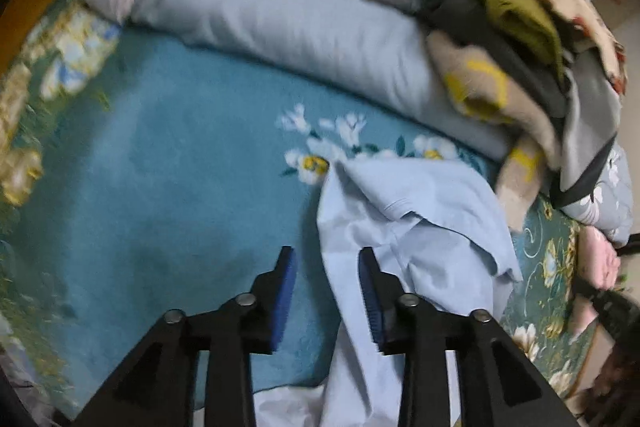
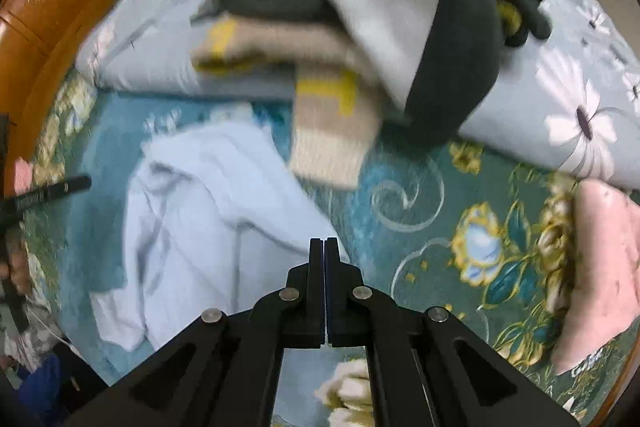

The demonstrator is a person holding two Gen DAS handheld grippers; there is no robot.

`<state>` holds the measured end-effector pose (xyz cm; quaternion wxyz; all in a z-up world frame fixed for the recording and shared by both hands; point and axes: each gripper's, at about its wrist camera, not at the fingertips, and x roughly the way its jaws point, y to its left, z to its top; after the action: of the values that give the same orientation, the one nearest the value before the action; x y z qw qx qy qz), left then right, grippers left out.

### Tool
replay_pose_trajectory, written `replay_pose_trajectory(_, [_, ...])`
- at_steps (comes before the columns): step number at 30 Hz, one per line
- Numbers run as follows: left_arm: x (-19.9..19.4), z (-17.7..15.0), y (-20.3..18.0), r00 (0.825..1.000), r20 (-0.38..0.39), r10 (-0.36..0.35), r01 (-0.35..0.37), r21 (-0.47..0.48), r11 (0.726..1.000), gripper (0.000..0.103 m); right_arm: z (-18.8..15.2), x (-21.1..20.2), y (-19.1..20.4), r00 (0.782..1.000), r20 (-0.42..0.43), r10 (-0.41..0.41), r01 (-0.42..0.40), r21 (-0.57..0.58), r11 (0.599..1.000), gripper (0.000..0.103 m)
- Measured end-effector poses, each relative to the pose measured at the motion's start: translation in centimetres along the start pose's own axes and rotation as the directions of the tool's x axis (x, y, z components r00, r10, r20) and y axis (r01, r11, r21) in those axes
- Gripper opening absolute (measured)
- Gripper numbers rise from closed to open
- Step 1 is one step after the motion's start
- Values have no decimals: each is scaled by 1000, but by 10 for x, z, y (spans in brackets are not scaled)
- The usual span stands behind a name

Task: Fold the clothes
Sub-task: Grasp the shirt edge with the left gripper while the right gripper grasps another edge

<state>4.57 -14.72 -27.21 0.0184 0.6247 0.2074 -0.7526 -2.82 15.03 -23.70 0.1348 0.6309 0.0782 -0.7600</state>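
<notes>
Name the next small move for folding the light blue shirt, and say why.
Probably ease the open left gripper forward and close on the light blue shirt. The cloth's edge lies crumpled between its fingers; the right gripper is shut, apparently empty.

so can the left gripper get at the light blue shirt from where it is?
Probably yes. The left gripper is open, the light blue shirt lies crumpled on the blanket just ahead, and nothing sits between them.
</notes>
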Motion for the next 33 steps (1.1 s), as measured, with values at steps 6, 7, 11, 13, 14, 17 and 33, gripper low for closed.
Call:
replay_pose_trajectory(6, [51, 5, 18, 994, -78, -75, 69, -75, 995, 51, -15, 58, 4, 997, -78, 5, -9, -48, 999, 51])
replay_pose_trajectory(7, [56, 6, 21, 992, -84, -97, 89, -90, 992, 51, -15, 67, 4, 996, -86, -4, 0, -54, 999, 51])
replay_pose_trajectory(11, [69, 5, 32, 979, -86, -187, 173, -154, 973, 50, -17, 95, 3, 993, -110, -32, 27, -53, 998, 51])
replay_pose_trajectory(13, [71, 6, 33, 971, -80, -223, 206, -181, 962, 49, -16, 98, 0, 995, -96, -24, 21, -29, 999, 51])
replay_pose_trajectory(14, [72, 6, 34, 968, -76, -241, 223, -194, 955, 49, -14, 98, -1, 997, -81, -20, 18, -18, 1000, 51])
replay_pose_trajectory(17, [75, 7, 35, 954, -65, -293, 271, -233, 934, 49, -6, 96, -5, 999, -51, 6, -5, 26, 1000, 51])
replay_pose_trajectory(33, [-12, 22, -29, 984, 113, -140, 143, -17, 990, 3, 20, 6, -1, 996, 85, 38, -44, 68, 997, 3])
